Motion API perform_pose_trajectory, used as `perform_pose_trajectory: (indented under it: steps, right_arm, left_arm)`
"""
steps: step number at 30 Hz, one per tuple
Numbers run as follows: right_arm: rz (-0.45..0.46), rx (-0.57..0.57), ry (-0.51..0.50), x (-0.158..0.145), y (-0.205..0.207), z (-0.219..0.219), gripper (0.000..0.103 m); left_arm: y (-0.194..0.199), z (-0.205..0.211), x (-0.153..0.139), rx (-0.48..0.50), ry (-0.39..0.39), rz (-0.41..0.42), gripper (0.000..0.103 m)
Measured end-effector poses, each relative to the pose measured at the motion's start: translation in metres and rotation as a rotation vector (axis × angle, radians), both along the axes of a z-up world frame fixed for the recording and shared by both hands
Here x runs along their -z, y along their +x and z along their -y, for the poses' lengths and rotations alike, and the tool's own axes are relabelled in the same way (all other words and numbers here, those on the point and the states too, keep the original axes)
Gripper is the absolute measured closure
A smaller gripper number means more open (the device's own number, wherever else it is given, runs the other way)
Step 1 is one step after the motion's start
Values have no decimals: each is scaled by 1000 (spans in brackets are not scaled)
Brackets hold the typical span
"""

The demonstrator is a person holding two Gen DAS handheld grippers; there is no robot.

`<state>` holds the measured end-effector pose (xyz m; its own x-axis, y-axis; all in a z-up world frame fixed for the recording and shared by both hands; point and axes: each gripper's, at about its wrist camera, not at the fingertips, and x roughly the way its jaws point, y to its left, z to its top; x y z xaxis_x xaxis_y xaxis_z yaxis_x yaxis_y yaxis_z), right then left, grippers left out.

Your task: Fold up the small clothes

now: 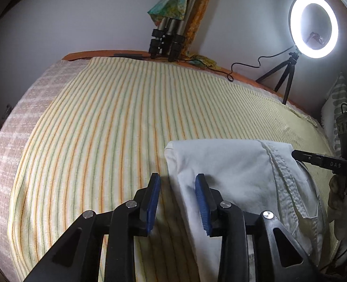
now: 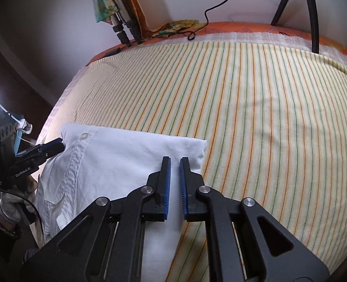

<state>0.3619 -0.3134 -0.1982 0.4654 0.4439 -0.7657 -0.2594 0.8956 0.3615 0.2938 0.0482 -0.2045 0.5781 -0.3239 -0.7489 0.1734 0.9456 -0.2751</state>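
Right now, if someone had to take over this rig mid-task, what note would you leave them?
Left hand-held gripper: open, empty, hanging over the near left edge of the white shirt.
Right hand-held gripper: shut, nothing visibly clamped, above the shirt's far right corner.
Shirt: lies on the striped sheet, near the front edge, button placket and pocket facing up on its left part.
Done: it already looks folded into a compact block.
Left: probably one more fold or a smoothing of the edges. No other clothes are in view.
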Motion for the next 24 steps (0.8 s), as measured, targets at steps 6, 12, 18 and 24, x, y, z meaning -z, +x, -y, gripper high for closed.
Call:
perform_pose_trajectory:
  steps: [6, 12, 18, 24]
  right_arm:
    - [19, 54, 83, -20, -27, 24, 55]
    - [-41, 62, 244, -18, -60, 45, 49]
    - [-117, 76, 321, 4, -76, 52, 49]
    - [-166, 77, 365, 25, -79, 53, 49]
  left_arm:
    - [-25, -24, -22, -21, -64, 19, 67]
    - [-42, -45, -17, -31, -352, -106, 55]
    - [-50, -43, -2, -43, -445, -183, 55]
    - [-42, -37, 13, -58, -483, -232, 55]
